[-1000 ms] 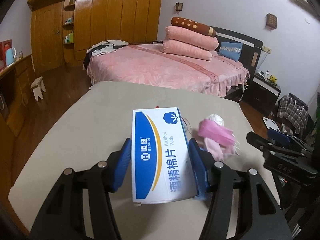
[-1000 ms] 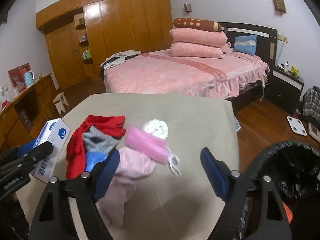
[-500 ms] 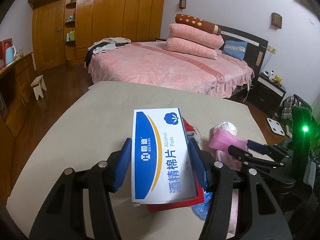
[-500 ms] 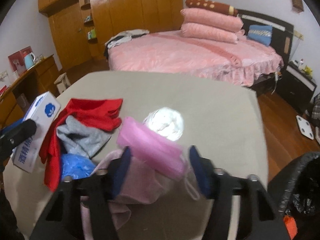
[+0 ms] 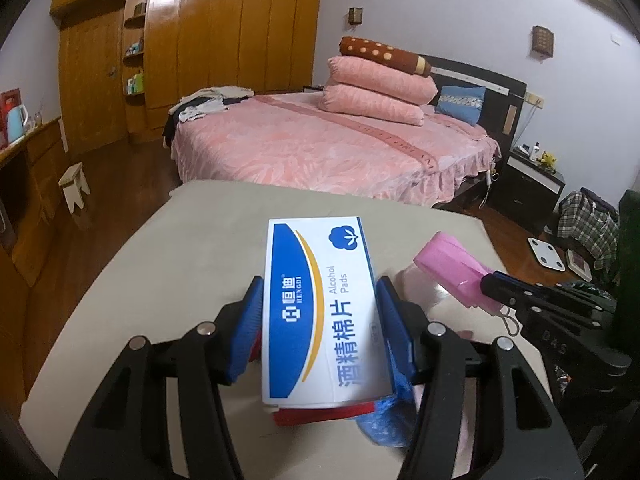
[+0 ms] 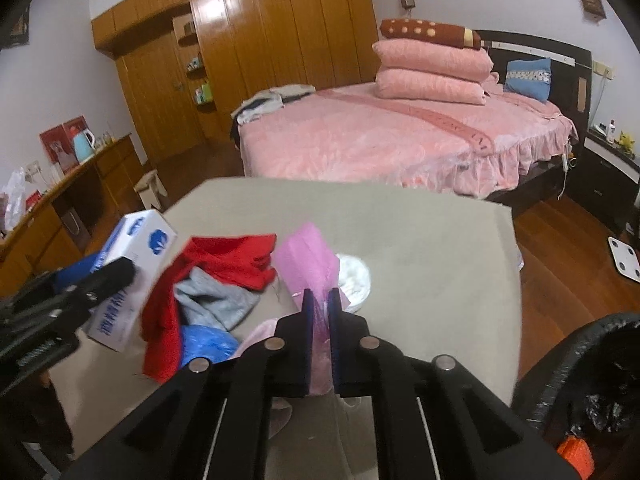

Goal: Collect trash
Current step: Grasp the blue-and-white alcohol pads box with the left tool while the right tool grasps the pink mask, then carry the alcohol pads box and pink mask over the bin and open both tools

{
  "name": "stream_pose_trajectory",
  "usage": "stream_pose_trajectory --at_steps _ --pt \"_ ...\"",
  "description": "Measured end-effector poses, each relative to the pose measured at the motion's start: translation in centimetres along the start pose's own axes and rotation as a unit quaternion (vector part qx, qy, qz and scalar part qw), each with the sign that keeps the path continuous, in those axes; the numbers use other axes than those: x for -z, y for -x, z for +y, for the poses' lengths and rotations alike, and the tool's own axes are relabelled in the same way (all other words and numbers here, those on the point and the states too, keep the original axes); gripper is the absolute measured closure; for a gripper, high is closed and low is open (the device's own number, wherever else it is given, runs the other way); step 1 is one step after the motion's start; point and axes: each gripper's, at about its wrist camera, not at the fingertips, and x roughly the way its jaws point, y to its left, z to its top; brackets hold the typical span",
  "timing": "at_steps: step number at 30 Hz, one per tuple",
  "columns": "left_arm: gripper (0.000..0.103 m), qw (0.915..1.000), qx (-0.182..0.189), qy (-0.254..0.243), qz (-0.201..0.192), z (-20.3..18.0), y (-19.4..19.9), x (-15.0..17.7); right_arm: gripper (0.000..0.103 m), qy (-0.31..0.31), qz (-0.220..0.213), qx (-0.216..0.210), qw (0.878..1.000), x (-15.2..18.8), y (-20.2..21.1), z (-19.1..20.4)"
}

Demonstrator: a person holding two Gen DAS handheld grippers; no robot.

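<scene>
My left gripper (image 5: 320, 316) is shut on a white and blue alcohol pads box (image 5: 320, 304), held just above the grey table (image 5: 168, 272). The box (image 6: 132, 264) also shows at the left of the right wrist view, with the left gripper's fingers (image 6: 100, 280) on it. My right gripper (image 6: 320, 300) is shut on a pink face mask (image 6: 308, 260), lifted off the table. From the left wrist view the mask (image 5: 452, 268) hangs from the right gripper's fingertips (image 5: 496, 284). A white crumpled tissue (image 6: 354, 276) lies on the table behind the mask.
Red cloth (image 6: 224, 264), grey cloth (image 6: 216, 300), a blue crumpled bag (image 6: 204, 344) and pale pink cloth (image 6: 260, 332) lie on the table (image 6: 440, 260). A black-lined bin (image 6: 580, 380) stands at lower right. A pink bed (image 6: 380, 140) is beyond the table.
The right gripper's jaws went from wide open to shut on the pink mask and raised it off the cloth pile. The left gripper, still holding the box, drifted toward the pile.
</scene>
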Motion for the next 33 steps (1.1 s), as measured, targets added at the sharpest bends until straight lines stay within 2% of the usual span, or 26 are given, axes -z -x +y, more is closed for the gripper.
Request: stream_pose_trajectory --at_steps 7,17,26,33 --pt "0.048 0.9998 0.015 -0.009 -0.006 -2.0 1.9 -0.5 0.098 -0.01 -0.028 -0.002 1.0 -0.7 3.8 -0.2" --pt "0.048 0.9981 0.052 -0.029 -0.019 -6.1 4.5 -0.6 0.098 -0.026 -0.067 0.019 0.997 -0.9 9.4 -2.2" --pt "0.048 0.9938 0.097 -0.05 -0.021 -10.5 5.3 0.0 0.098 -0.033 -0.081 0.066 0.994 0.8 14.1 -5.1" --pt "0.048 0.9865 0.144 -0.077 -0.012 -15.0 5.1 1.0 0.098 -0.052 -0.088 0.109 0.989 2.6 17.6 -8.4"
